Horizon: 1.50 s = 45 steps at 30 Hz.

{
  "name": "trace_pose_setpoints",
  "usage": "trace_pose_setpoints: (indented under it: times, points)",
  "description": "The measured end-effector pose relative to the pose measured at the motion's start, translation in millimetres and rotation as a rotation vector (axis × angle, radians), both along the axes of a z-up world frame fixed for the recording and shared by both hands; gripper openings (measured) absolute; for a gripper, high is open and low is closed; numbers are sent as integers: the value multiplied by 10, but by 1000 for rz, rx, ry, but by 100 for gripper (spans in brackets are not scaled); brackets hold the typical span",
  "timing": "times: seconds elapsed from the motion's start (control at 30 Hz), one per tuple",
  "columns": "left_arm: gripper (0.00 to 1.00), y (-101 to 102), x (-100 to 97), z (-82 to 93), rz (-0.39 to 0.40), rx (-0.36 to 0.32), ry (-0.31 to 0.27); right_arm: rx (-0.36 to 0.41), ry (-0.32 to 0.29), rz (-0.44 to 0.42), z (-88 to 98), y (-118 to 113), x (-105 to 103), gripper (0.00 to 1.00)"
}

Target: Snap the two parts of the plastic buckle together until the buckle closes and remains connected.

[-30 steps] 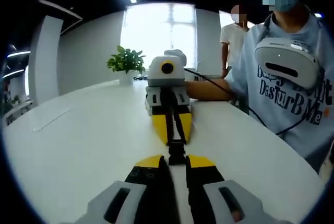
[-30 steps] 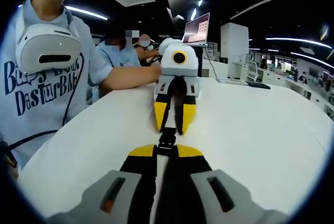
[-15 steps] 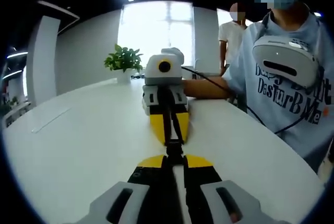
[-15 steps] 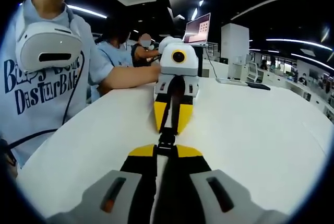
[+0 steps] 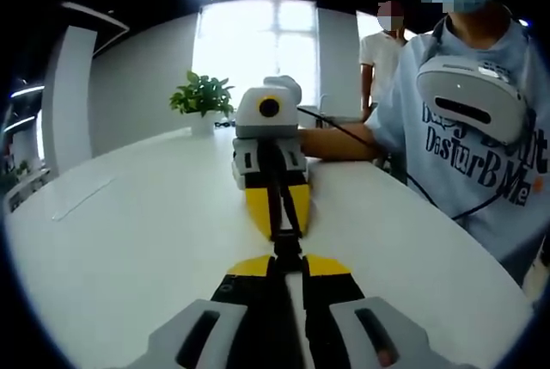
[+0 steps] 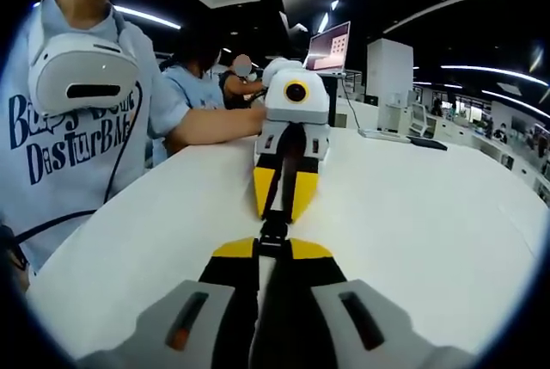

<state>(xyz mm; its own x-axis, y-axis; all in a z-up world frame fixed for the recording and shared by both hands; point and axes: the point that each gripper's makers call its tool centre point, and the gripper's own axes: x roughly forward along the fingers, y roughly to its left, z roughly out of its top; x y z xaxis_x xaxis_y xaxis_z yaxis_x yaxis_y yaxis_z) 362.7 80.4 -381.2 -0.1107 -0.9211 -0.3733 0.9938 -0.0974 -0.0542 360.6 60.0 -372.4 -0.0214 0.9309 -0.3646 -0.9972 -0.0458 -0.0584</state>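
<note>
A small black plastic buckle (image 5: 288, 246) hangs just above the white table (image 5: 129, 240), between two yellow-tipped grippers that face each other. My left gripper (image 5: 288, 264) is shut on the near half of the buckle. My right gripper (image 5: 277, 218), seen opposite, holds the far half, and a black strap (image 5: 277, 184) runs up between its jaws. In the right gripper view the buckle (image 6: 273, 230) sits at my right gripper (image 6: 273, 249), which is shut on it. The left gripper (image 6: 282, 206) grips the other end there. The two halves touch; whether they are latched is too small to tell.
A person in a light blue T-shirt (image 5: 481, 154) with a white headset (image 5: 471, 98) stands at the table's edge. A potted plant (image 5: 204, 98) stands at the far side. A laptop (image 6: 325, 49) and seated people (image 6: 193, 76) are beyond the table.
My left gripper's jaws, apart one second ago, have come together on the buckle half. The right gripper has drawn slightly closer. The buckle stays between the tips.
</note>
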Motion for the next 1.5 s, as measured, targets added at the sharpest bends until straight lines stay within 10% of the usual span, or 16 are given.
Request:
trace_pose_setpoints:
  times: [1.5]
  points:
    - [10, -32, 253, 0, 168, 18, 15, -21, -38, -161, 1, -26, 277, 10]
